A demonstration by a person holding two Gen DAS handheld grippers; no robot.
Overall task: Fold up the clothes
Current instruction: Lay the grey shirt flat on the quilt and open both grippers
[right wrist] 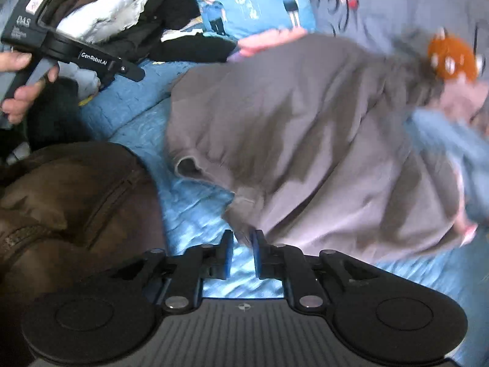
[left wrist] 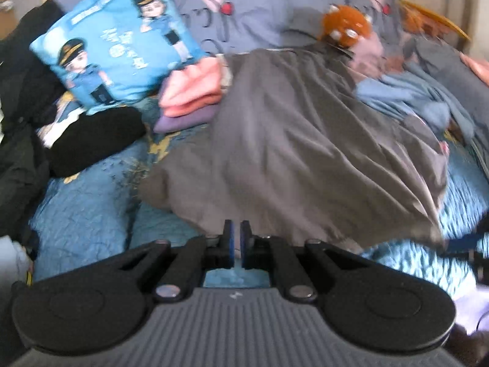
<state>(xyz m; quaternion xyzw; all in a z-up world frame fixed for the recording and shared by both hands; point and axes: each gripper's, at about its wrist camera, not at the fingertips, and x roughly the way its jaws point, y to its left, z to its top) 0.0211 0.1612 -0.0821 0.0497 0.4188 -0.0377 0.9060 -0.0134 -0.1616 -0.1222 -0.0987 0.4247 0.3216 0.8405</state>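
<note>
A grey shirt (left wrist: 299, 140) lies spread and wrinkled on the blue bedspread (left wrist: 82, 214); it also shows in the right wrist view (right wrist: 305, 140). My left gripper (left wrist: 237, 232) is nearly shut and empty, its tips just short of the shirt's near hem. My right gripper (right wrist: 242, 241) has a narrow gap, and a bit of the shirt's lower edge lies at the fingertips; I cannot tell if it is pinched. The left gripper's body (right wrist: 61, 46), held by a hand, appears at the upper left of the right wrist view.
A stack of folded pink and purple clothes (left wrist: 189, 94) sits beside a blue cartoon pillow (left wrist: 119, 39). A black garment (left wrist: 94, 140) lies left. Blue clothes (left wrist: 409, 98) and an orange plush toy (left wrist: 345, 27) lie right. A brown jacket (right wrist: 70, 202) lies near the right gripper.
</note>
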